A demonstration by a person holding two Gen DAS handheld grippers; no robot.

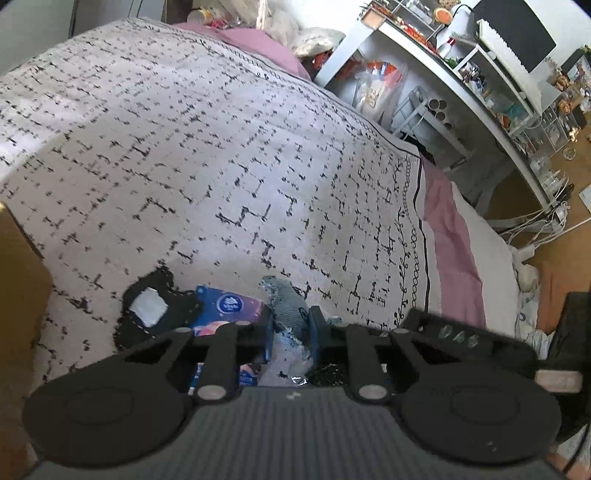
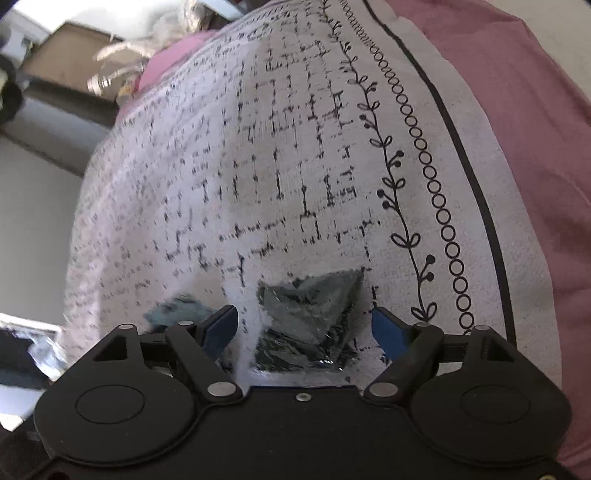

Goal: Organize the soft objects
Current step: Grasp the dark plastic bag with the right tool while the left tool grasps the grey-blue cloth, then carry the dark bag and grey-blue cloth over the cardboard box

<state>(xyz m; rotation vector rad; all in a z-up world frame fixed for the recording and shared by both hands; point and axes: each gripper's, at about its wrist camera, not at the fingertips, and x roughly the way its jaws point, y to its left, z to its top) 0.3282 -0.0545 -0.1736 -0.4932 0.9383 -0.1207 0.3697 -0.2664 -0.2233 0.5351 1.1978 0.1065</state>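
In the left wrist view my left gripper (image 1: 290, 334) is shut on a grey-blue striped sock (image 1: 290, 306), held just above the white patterned bedspread (image 1: 184, 147). To its left lie a black cloth with a white label (image 1: 155, 314) and a blue tissue pack (image 1: 229, 308). In the right wrist view my right gripper (image 2: 304, 326) is open, its blue pads on either side of a dark item in clear plastic wrap (image 2: 308, 317) that lies on the bedspread (image 2: 277, 166). A blurred blue-grey piece (image 2: 177, 308) lies by the left finger.
A pink sheet (image 1: 454, 236) runs along the bed's right edge. A white desk with cluttered shelves (image 1: 480, 74) stands beyond, with cables on the wooden floor (image 1: 535, 229). A brown cardboard box (image 1: 18, 277) sits at the left. Pillows and clutter (image 1: 280, 26) lie at the far end.
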